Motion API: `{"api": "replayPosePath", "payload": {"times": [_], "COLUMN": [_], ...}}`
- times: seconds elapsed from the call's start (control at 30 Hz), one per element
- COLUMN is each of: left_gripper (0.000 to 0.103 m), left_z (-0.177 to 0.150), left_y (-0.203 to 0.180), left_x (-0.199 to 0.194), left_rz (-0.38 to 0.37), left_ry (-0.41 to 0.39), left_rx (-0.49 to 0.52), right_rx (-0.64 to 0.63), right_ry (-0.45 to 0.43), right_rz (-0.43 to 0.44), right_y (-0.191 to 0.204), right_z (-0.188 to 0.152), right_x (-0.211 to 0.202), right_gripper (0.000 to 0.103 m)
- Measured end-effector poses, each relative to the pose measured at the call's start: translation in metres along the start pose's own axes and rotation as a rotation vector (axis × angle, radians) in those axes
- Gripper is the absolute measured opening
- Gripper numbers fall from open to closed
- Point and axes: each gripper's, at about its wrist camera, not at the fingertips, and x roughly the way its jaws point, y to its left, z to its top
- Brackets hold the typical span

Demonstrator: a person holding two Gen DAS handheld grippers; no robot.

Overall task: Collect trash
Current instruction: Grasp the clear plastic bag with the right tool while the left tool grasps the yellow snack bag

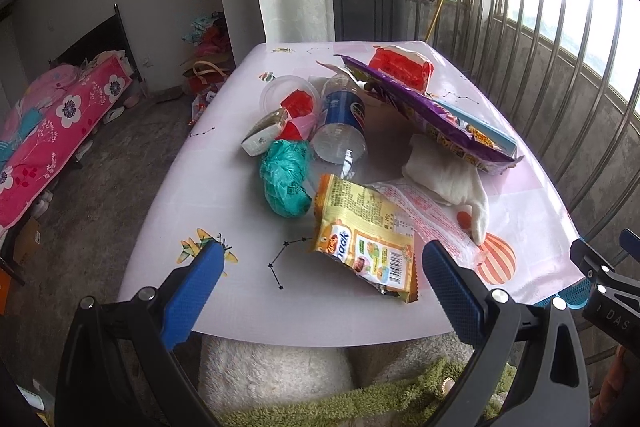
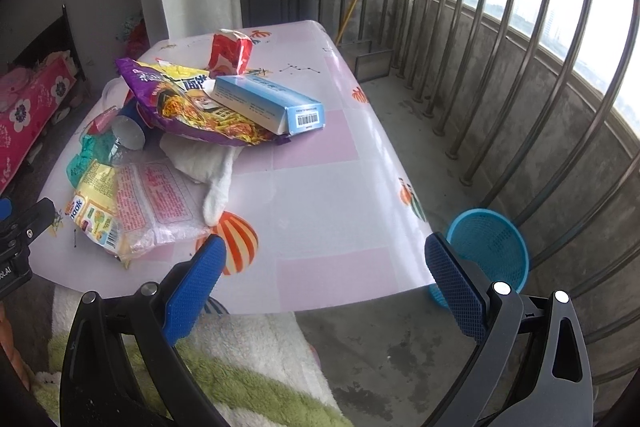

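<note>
Left wrist view: left gripper [image 1: 320, 267] hangs over the near edge of the table [image 1: 224, 187], blue fingers [image 1: 192, 291] spread wide, nothing btwn them. Just ahead lies a yellow snack wrapper [image 1: 364, 239], its near corner btwn the fingertips but not touched. Beside it a pink printed clear wrapper [image 1: 428, 215], partly under a white cloth [image 1: 448, 175]. Teal crumpled bag [image 1: 286, 179] sits left of the yellow wrapper; behind it a plastic bottle [image 1: 342, 119] on its side, a small green-white carton [image 1: 266, 133] and a clear cup [image 1: 286, 95] w/ red stuff inside. Purple noodle bag [image 1: 432, 111] leans across the pile, red pack [image 1: 400, 67] behind it.

Right wrist view: right gripper [image 2: 324, 263] also wide open & empty, over the table's near right part. A blue-white box [image 2: 268, 103] rests on the purple bag. Blue basket [image 2: 488, 247] stands on the floor by the table's right corner, near the railing [image 2: 520, 67].
</note>
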Motion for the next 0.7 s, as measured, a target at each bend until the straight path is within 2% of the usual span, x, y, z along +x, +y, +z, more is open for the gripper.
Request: {"api": "replayPosePath", "payload": {"times": [0.1,0.23,0.3,0.4,0.57,0.7], "left_gripper": [0.097,0.097,0.097,0.097,0.096,0.087], "left_z": [-0.001,-0.004,-0.007,-0.009,-0.012,-0.009], "left_y": [0.014,0.033,0.041,0.047,0.048,0.046], "left_x": [0.005,0.01,0.012,0.021,0.035,0.046], "left_rz": [-0.02,-0.143,-0.207,-0.236,-0.324,-0.375], "left_ry": [-0.012,-0.068,-0.092,-0.075,-0.031,-0.01], "left_rx": [-0.019,-0.046,-0.072,-0.105,-0.125,-0.128], "right_rx": [-0.029,-0.12,-0.16,-0.196,-0.275,-0.337], "right_ry": [-0.033,-0.104,-0.112,-0.085,-0.038,0.015], "right_rz": [0.051,0.098,0.12,0.172,0.239,0.314], "right_y": [0.016,0.039,0.047,0.056,0.069,0.083], "right_z": [0.005,0.005,0.004,0.002,-0.001,-0.006], "right_x": [0.003,0.004,0.004,0.009,0.015,0.021], "right_gripper": [0.095,0.095,0.095,0.095,0.08,0.073]}}
